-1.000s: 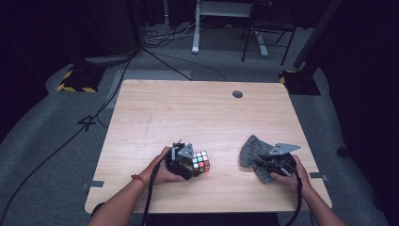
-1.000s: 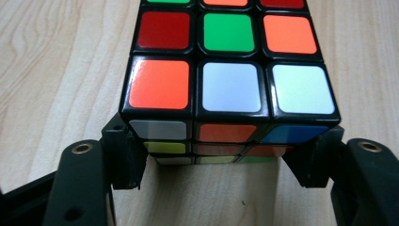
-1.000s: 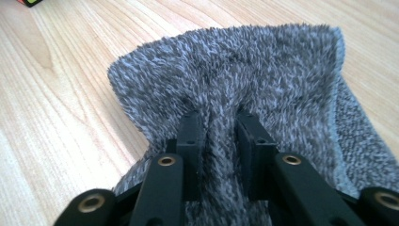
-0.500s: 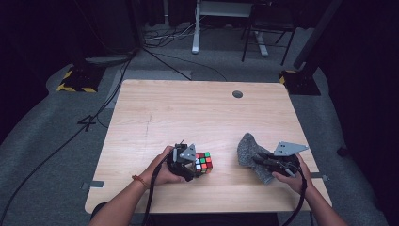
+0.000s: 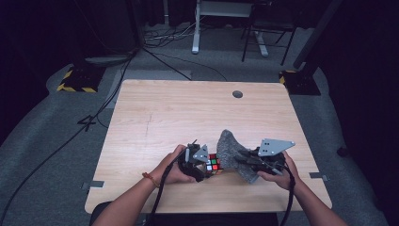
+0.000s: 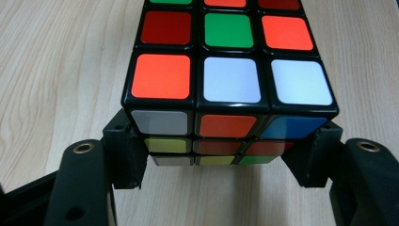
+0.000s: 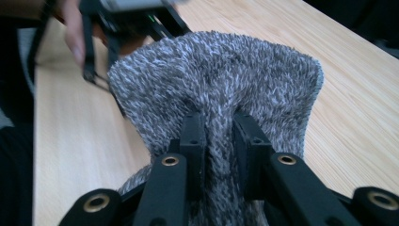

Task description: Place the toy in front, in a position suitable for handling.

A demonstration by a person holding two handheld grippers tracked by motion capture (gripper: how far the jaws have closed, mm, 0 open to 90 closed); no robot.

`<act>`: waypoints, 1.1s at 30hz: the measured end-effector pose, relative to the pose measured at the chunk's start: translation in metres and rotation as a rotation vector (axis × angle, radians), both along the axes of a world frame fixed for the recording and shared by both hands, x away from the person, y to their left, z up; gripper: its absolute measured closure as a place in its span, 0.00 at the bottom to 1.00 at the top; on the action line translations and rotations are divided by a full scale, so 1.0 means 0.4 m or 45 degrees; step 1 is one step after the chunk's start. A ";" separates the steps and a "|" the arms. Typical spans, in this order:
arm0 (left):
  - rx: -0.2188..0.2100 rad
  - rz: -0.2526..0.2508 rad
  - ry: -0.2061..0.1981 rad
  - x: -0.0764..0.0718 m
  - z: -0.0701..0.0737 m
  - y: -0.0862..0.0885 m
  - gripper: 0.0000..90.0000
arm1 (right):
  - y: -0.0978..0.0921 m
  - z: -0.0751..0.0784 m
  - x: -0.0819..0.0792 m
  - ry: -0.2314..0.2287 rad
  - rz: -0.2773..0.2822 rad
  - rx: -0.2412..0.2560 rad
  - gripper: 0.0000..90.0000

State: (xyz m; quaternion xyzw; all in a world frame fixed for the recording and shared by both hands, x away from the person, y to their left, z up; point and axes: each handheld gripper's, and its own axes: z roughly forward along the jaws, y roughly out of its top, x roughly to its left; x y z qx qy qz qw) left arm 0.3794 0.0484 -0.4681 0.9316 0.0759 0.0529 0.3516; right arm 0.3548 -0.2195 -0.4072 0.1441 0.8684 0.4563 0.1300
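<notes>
Both grippers are busy near the front edge of the wooden table. From where I stand, the left gripper has its two black jaws set wide against opposite sides of a Rubik's cube, clamping it low down near its bottom layer. In the left gripper view the cube sits square between the jaws, its top face showing orange, white, red and green stickers, and its near face white, orange and blue along the upper row. It appears to rest on the tabletop.

Just to the right, the right gripper has its jaws nearly closed, pinching a fold of a fuzzy grey cloth. In the right gripper view the cloth is bunched between the two pads and stands up in a rounded hump in front of them, with more of it hanging down under the jaws. From above, the cloth lies right beside the cube, close enough that I cannot tell whether they touch. The person's left hand and right hand grip the handles from the near side.
</notes>
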 end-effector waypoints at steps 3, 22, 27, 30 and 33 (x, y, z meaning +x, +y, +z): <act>-0.006 -0.003 -0.004 0.001 0.008 -0.010 0.38 | 0.029 -0.002 0.006 0.023 0.040 -0.004 0.84; 0.010 -0.003 -0.036 -0.018 0.011 -0.007 0.38 | 0.063 -0.050 0.020 0.028 -0.049 -0.155 0.84; -0.009 0.008 -0.042 -0.022 0.023 0.016 0.38 | 0.032 -0.075 0.024 0.060 -0.067 -0.161 0.84; -0.016 0.007 -0.045 -0.023 0.026 0.019 0.38 | 0.024 -0.075 0.010 0.067 -0.034 -0.130 0.84; -0.004 0.004 -0.047 -0.020 0.021 0.009 0.38 | 0.027 -0.060 -0.012 0.041 0.000 -0.109 0.84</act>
